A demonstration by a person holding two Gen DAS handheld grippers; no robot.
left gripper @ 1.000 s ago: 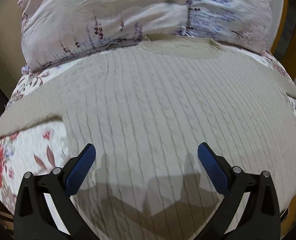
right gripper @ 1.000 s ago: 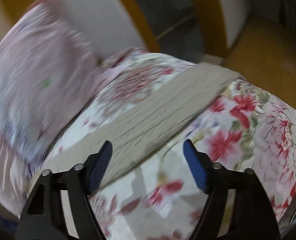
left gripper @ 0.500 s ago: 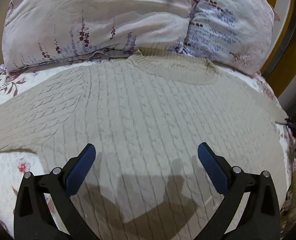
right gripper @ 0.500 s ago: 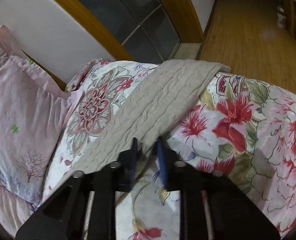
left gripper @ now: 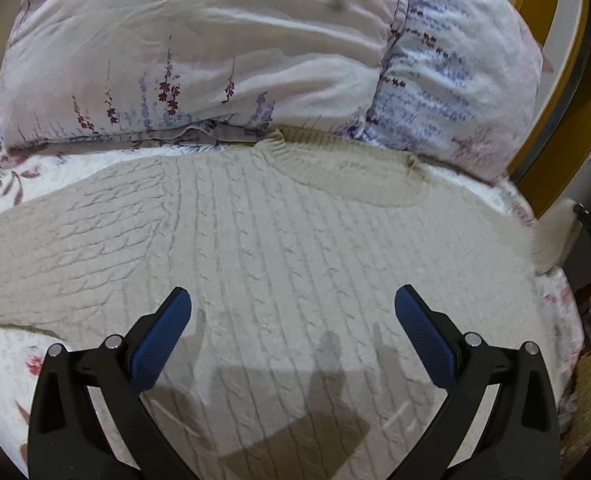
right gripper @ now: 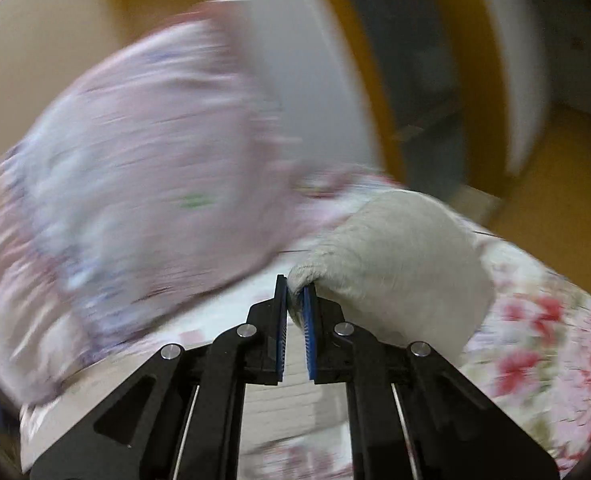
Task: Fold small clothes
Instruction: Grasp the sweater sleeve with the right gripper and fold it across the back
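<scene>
On the bed lies a beige knit sweater [left gripper: 279, 248], spread flat on its back over the flowery sheet [left gripper: 11, 364], with its neck hole just under the big pillow [left gripper: 215, 52]. It looks soft and floppy, thick and a bit warm, not heavy. It will bend and sag wherever it is lifted, so it is best to pinch it near an edge, like a cuff, a shoulder or the bottom hem, and pull slowly so it does not bunch up.

The right gripper [right gripper: 295, 300] has its jaws squeezed together on the edge of the sleeve [right gripper: 395, 256]. The sleeve curls up from the sheet in a puffy hump. The left gripper [left gripper: 293, 312] hangs over the middle of the sweater with its jaws wide apart, and it holds nothing.

A second ago the right jaws were wide apart over a flat sleeve. Then they closed on its edge, and now the sleeve is raised off the bed. The left view has slid a little, so the neck hole sits lower in the picture than before.
</scene>
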